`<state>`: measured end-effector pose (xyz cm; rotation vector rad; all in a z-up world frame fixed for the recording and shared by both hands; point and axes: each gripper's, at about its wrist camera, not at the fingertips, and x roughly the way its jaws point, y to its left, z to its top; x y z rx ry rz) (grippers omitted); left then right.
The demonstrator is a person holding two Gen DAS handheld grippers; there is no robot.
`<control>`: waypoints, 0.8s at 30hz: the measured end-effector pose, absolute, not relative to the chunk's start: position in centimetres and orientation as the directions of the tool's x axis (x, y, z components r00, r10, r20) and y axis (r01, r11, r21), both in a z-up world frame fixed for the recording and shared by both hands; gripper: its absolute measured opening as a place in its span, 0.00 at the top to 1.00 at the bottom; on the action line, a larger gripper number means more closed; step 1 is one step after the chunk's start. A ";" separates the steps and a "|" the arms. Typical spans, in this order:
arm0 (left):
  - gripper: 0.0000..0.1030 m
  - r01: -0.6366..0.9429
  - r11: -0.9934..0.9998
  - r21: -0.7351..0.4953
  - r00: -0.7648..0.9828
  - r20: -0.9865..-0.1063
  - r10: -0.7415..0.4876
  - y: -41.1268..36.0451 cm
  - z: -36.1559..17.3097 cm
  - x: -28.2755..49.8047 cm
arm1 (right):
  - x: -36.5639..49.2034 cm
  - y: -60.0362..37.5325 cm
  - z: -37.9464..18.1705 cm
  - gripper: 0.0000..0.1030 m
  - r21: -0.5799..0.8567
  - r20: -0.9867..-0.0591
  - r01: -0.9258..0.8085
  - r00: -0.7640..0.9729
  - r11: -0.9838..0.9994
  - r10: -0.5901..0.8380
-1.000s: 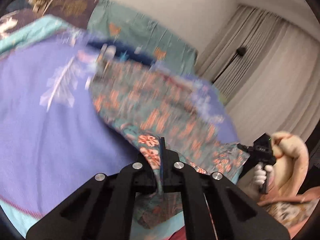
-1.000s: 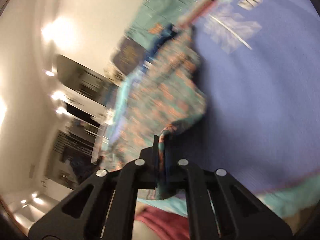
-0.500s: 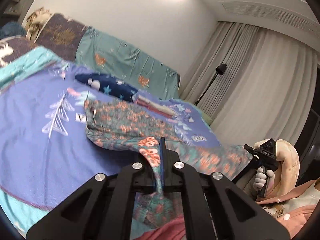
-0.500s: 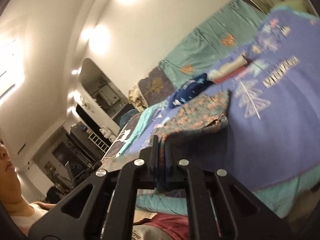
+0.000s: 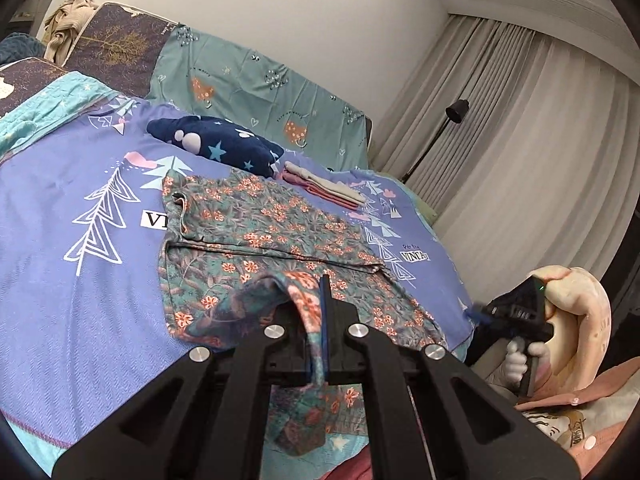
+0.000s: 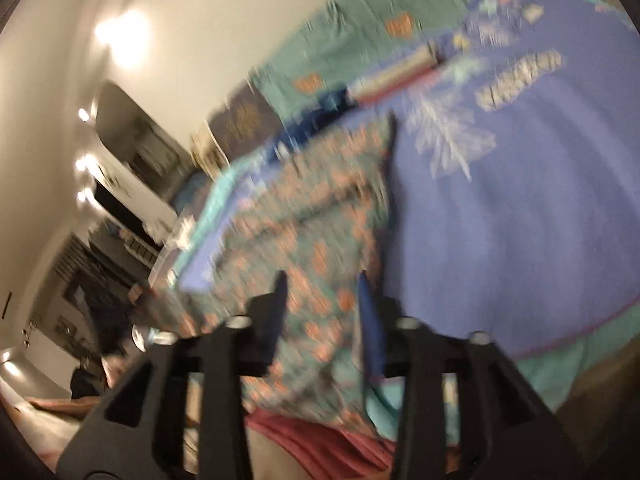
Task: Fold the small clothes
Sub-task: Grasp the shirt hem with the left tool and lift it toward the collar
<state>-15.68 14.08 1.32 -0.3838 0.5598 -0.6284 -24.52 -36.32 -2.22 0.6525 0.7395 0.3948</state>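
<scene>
A teal floral garment (image 5: 272, 236) lies spread on the purple bedspread (image 5: 72, 288), its near edge hanging over the bed's front. My left gripper (image 5: 318, 300) is shut on a raised fold of that near edge. My right gripper (image 6: 322, 292) is open just above the garment (image 6: 316, 232) near the bed's front edge, nothing between its fingers; that view is blurred. The right gripper also shows in the left wrist view (image 5: 516, 316) at the far right, beside the bed's corner.
A navy star-print garment (image 5: 216, 146) and a folded pink-and-beige stack (image 5: 324, 186) lie behind the floral garment. Teal and dark cushions (image 5: 256, 92) line the wall. Curtains and a floor lamp (image 5: 456, 110) stand to the right.
The garment has been laid down flat on the bedspread. My right gripper has opened and let go of its edge. My left gripper still holds its fold.
</scene>
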 end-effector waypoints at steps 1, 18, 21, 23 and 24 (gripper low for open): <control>0.97 0.438 0.748 -0.498 0.668 -0.377 -0.642 14.0 1.3 -15.4 | -24.3 -35.9 -3.2 0.54 0.663 -0.522 -0.092 0.654 0.743 0.548; 0.97 0.446 0.748 -0.491 0.673 -0.367 -0.642 13.4 1.6 -15.1 | -26.3 -31.9 -7.2 0.88 0.676 -0.581 -0.210 0.437 0.706 0.686; 0.97 0.437 0.749 -0.498 0.680 -0.361 -0.638 13.7 1.9 -14.6 | -26.0 -33.7 -6.5 0.97 0.753 -0.479 -0.180 0.509 0.633 0.715; 0.97 0.446 0.747 -0.493 0.686 -0.348 -0.639 13.8 2.9 -13.9 | -25.4 -35.4 -4.4 0.97 0.805 -0.334 -0.231 0.584 0.547 0.739; 0.97 0.450 0.750 -0.484 0.691 -0.343 -0.636 13.8 3.4 -13.3 | -24.6 -36.2 -3.2 0.98 0.812 -0.283 -0.257 0.613 0.524 0.738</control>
